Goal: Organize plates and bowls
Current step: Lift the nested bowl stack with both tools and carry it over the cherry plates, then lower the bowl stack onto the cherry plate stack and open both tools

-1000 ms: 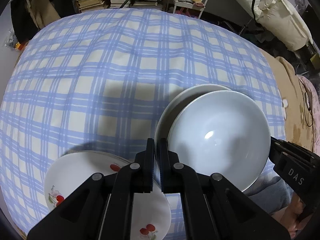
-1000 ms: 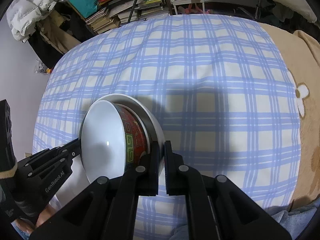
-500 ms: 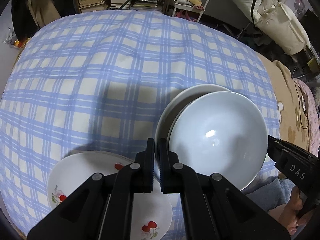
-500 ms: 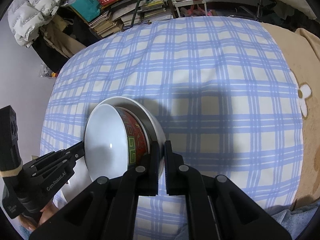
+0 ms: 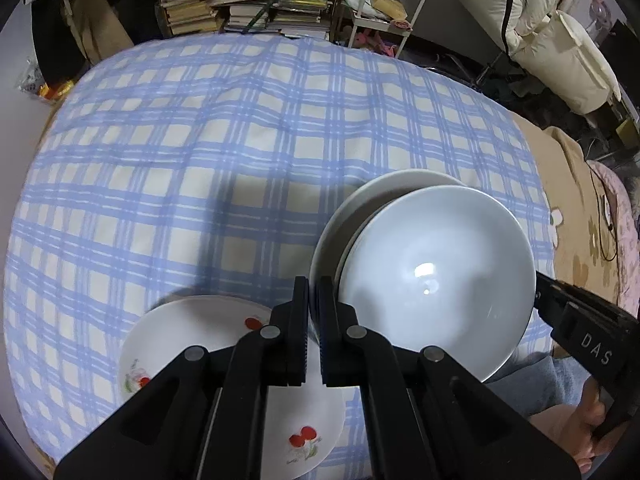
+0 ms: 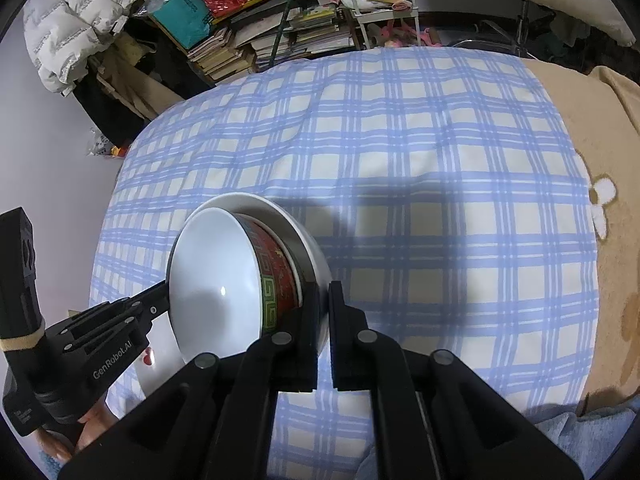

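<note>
Both grippers, left gripper (image 5: 313,312) and right gripper (image 6: 323,312), pinch the white plate's (image 5: 360,196) rim, holding it tipped on edge above the checked cloth (image 5: 240,140), red-sided bowl (image 6: 276,276) inside facing left.

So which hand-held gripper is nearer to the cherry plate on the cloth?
Left. The left hand-held gripper holds the stacked bowls just above the cherry plate; the right hand-held gripper is beyond the bowls.

A bed is covered by a blue-and-cream checked cover (image 5: 248,152). A tan blanket (image 6: 600,152) is laid along its right side. A white plate with red cherry prints (image 5: 200,344) is rested on the checked cover.
</note>
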The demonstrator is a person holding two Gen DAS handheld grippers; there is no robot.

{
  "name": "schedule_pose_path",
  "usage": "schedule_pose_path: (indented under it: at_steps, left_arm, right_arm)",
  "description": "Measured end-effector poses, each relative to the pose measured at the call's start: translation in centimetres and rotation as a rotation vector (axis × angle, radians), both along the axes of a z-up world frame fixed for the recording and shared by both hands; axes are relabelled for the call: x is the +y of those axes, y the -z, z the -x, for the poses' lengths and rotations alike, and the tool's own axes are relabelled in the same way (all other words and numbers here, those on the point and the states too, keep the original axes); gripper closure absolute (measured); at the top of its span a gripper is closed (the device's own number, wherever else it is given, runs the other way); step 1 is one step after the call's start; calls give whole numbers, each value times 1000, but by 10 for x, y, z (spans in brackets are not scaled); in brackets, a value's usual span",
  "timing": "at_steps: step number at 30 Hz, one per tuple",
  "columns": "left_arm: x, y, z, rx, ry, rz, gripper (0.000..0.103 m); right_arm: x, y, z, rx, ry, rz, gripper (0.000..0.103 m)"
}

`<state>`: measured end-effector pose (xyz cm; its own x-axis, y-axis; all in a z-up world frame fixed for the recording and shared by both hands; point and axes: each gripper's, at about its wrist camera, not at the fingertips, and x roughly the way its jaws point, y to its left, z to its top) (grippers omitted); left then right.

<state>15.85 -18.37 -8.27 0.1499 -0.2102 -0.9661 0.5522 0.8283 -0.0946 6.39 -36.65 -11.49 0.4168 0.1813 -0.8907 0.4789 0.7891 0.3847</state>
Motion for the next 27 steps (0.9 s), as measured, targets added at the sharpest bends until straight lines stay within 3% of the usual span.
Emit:
schedule_pose_path:
  at_steps: [8,16,20,24,27]
  left_arm:
    - [31,-27,0,-33,-56,-3,101]
    - [87,-41,4,-62,-132,-68,100]
    - [117,-28,-1,-36,-191,-103,100]
    - [137,3,1,16,-232,-150,101]
    - [141,8,1,5,-233,-162,100]
  right_arm:
    - [21,-21,-3,-38,-29,-11,95]
    - [72,-22,-12,-55,-123,-33,95]
    - [104,-15,-17,-51,-189,-30,95]
    - [126,16,-23,12,-228,-61,96]
    - [134,22,-25,9,-228,-51,96]
